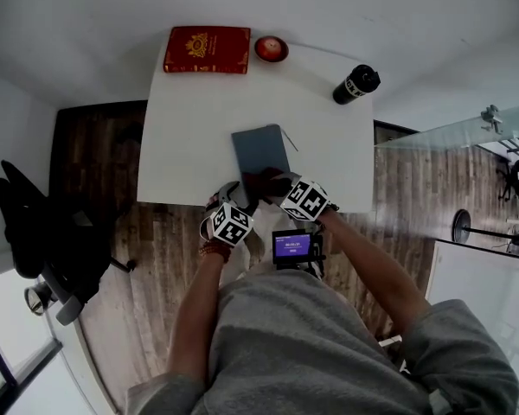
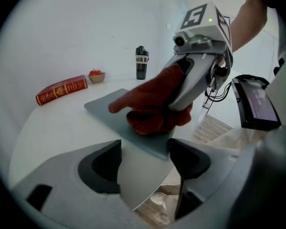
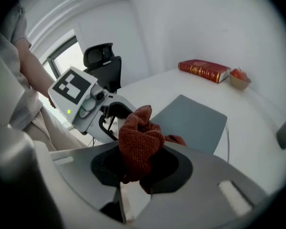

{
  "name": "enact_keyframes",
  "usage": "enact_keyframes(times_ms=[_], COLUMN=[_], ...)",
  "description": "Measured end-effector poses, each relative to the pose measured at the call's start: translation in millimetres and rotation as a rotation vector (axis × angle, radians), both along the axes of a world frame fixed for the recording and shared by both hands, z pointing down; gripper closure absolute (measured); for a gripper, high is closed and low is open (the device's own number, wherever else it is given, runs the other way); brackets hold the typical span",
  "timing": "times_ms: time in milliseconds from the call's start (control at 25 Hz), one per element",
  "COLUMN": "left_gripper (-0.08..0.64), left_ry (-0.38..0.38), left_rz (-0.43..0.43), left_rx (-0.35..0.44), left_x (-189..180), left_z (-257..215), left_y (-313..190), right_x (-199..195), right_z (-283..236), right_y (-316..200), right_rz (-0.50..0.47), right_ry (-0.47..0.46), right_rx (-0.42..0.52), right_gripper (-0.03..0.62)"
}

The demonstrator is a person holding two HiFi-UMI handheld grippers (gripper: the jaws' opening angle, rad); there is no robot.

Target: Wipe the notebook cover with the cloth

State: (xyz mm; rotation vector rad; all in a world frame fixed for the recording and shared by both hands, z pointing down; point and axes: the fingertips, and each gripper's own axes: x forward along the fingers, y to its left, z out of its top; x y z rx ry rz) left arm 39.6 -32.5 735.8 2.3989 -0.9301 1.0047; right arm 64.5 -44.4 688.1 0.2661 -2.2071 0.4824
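Right gripper (image 3: pixel 140 168) jaws pinch cloth (image 3: pixel 138 142) on notebook (image 3: pixel 193 120); left gripper (image 2: pixel 144 161) jaws spread, notebook corner near tips.

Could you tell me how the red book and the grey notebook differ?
The red book has gold decoration; the notebook is plain grey. The red book looks thick, the notebook thin. The red book lies at the table's far edge; the notebook near the person, under the cloth. Both lie flat and closed.
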Motion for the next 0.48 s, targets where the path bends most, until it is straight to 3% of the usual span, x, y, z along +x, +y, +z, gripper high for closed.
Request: enact_keyframes(times_ms=[200, 320, 480], left_gripper=[0.250, 0.250, 0.250], left_ry=[0.005, 0.004, 0.004], left_rz=[-0.004, -0.006, -0.015], left_rx=[-0.006, -0.007, -0.011], left_x=[0.0, 0.9, 0.9], left_z=[-0.3, -0.7, -0.6], left_y=[-0.1, -1.2, 0.1], right_x=[-16.2, -12.8, -5.3], right_z=[-36.0, -44.5, -36.7], right_y=[-63.5, -114.1, -162.3], right_rz=[0.070, 0.086, 0.132], right_ry=[-0.104, -0.088, -0.043], right_rx=[0.154, 0.284, 0.322], right_gripper=[0.481, 0.480, 0.480])
